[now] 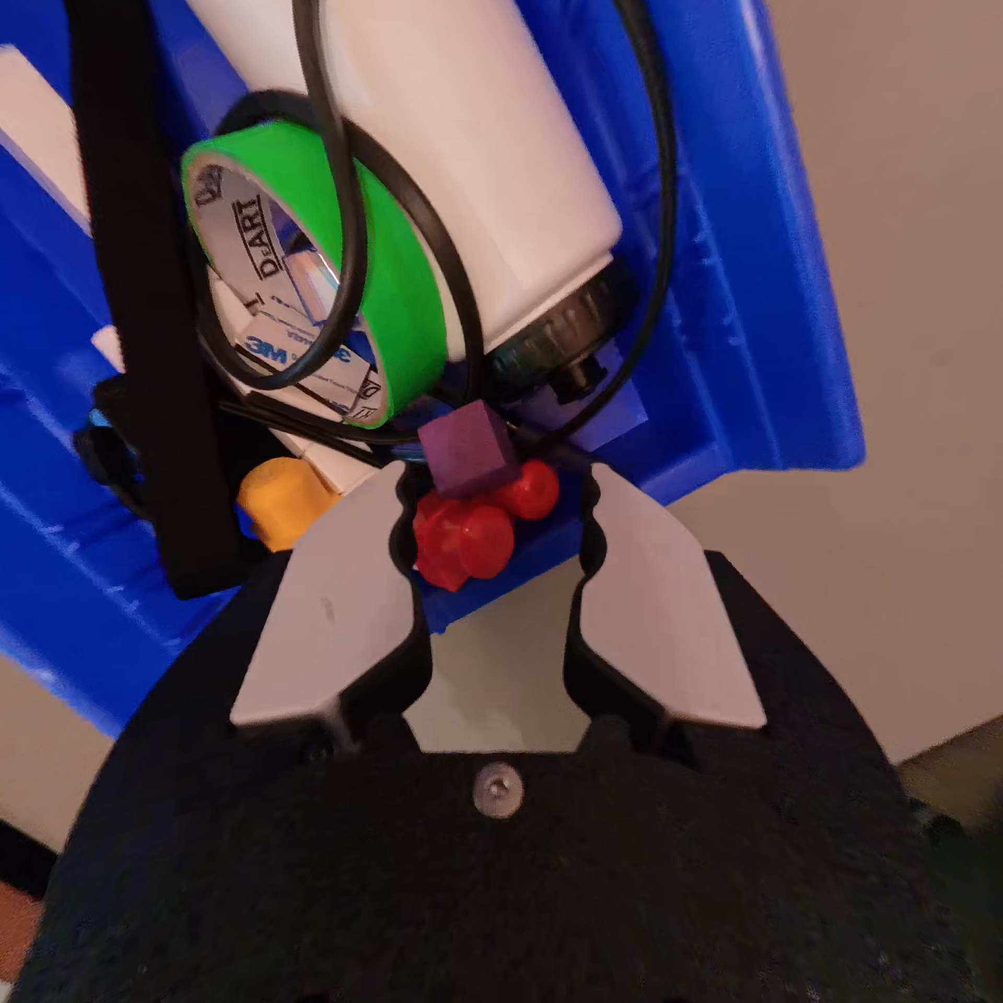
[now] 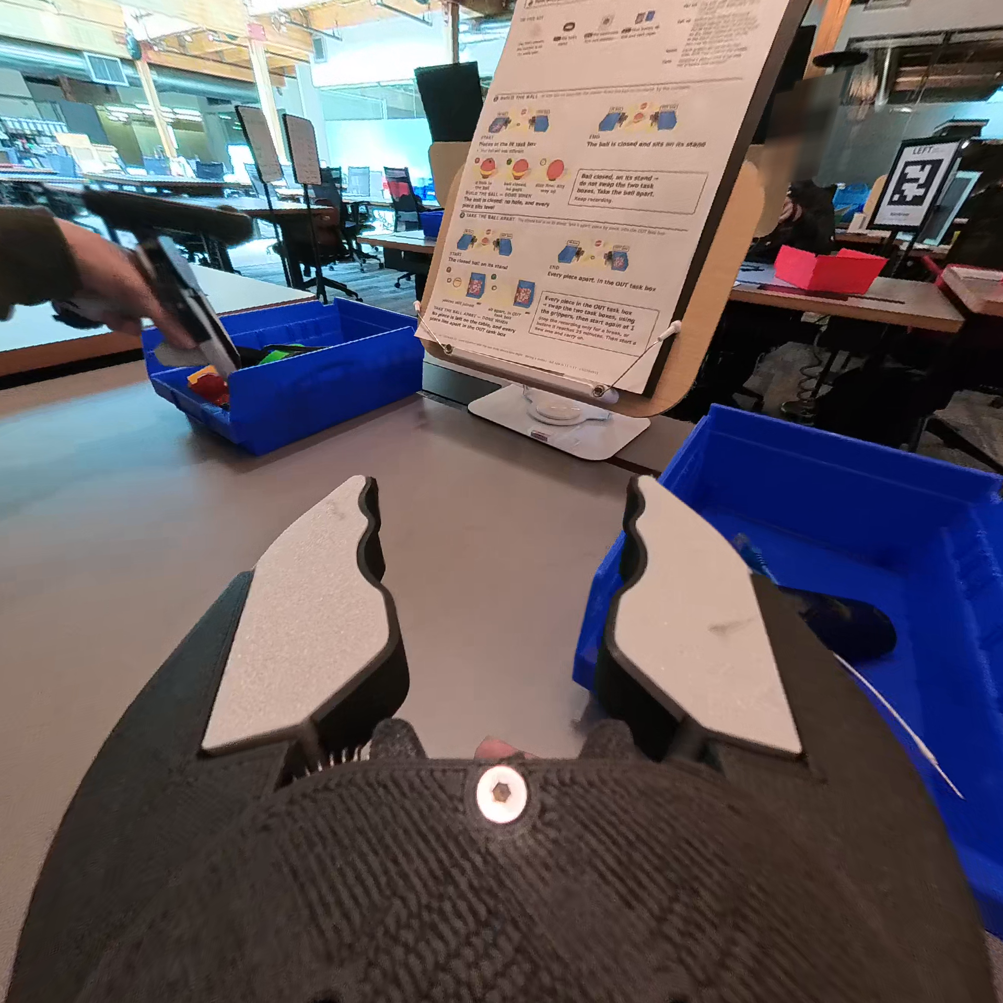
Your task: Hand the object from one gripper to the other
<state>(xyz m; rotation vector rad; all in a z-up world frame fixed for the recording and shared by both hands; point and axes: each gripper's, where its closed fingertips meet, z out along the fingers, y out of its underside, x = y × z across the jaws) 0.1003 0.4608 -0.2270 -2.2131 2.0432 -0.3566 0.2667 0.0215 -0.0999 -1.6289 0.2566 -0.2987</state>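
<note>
My left gripper point(image 1: 496, 477) is open and reaches into a blue bin point(image 1: 760, 325). Between its fingertips lie a purple cube point(image 1: 467, 453) and a red knobbly piece point(image 1: 472, 534); the jaws touch neither. A green tape roll point(image 1: 391, 260), a white cylinder point(image 1: 477, 163), an orange piece point(image 1: 282, 505) and black cables point(image 1: 347, 217) fill the bin. My right gripper point(image 2: 499, 488) is open and empty above the grey table point(image 2: 163, 488). In the right wrist view the left gripper point(image 2: 190, 309) dips into the far blue bin point(image 2: 325, 391), held by a hand.
A second blue bin point(image 2: 868, 543) sits just right of my right gripper, with a dark object inside. An instruction sheet on a stand point(image 2: 586, 217) rises at the table's back. Desks, chairs and a red box point(image 2: 825, 268) lie beyond. Left tips to right tips: about 50 centimetres. Measured from the fingertips, the white cylinder point(image 1: 477, 163) is 8 centimetres or so from the left gripper and 45 centimetres from the right.
</note>
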